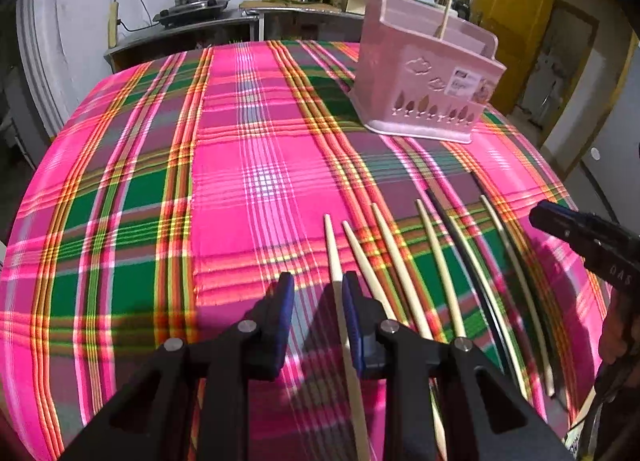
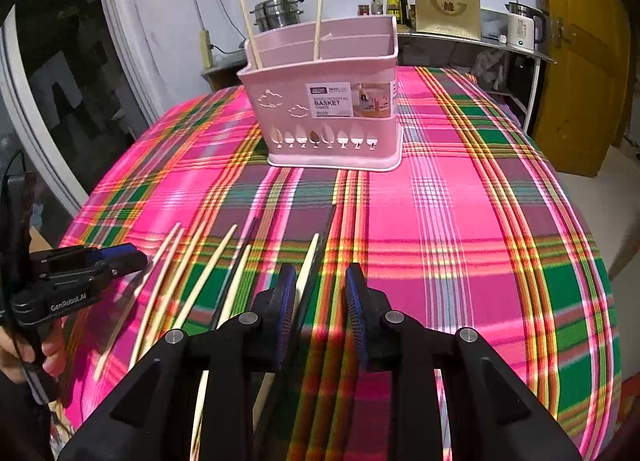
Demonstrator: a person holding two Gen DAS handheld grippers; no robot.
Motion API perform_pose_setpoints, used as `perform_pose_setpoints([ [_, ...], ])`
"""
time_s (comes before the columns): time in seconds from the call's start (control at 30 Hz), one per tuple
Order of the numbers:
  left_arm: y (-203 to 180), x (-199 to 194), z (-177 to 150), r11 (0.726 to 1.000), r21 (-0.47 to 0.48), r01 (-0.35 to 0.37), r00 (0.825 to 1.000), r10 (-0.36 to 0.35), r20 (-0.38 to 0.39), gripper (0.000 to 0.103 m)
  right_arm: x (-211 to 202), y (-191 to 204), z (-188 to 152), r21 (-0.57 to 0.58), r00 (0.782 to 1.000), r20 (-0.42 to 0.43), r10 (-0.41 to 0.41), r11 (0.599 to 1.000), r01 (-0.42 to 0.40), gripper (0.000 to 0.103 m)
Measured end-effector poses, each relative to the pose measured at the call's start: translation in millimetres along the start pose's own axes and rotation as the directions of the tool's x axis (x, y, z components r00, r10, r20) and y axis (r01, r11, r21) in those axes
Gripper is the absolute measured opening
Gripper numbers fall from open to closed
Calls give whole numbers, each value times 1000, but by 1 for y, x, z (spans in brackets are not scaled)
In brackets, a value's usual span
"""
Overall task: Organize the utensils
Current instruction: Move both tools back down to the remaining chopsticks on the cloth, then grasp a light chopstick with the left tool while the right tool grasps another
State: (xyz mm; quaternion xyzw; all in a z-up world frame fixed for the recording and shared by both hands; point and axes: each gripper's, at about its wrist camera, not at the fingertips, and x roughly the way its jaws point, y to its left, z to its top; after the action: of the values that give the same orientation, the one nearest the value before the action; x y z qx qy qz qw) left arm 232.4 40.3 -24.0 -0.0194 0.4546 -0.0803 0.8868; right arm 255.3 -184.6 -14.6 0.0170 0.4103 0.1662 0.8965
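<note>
Left claw (image 1: 316,293) spread wide, right pad touching pale chopstick (image 1: 334,261) at 1 o'clock; right claw (image 2: 320,285) released, straddling dark chopstick (image 2: 320,253).

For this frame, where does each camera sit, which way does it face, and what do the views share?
Left wrist: on the left gripper, low over the plaid tablecloth, facing the pink basket far right; its open fingers straddle a light chopstick; the right gripper shows at right.
Right wrist: on the right gripper, facing the basket ahead; open fingers over chopsticks; the left gripper and a hand show at left.
Shared: basket holding two chopsticks, the loose row of chopsticks, tablecloth, steamer pot.
</note>
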Motion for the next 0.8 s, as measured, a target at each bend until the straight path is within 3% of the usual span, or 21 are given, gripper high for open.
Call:
perform_pose_setpoints([
  [0.33,-9,13,10,998,54,-37,999,37,-5,26,47,-3,26,-5,995,-88,-35,999,35,22],
  [0.8,-15,15,13,993,100,-67,998,68,-12,26,61,14,39,-89,979,-164,-125,990,111,11],
])
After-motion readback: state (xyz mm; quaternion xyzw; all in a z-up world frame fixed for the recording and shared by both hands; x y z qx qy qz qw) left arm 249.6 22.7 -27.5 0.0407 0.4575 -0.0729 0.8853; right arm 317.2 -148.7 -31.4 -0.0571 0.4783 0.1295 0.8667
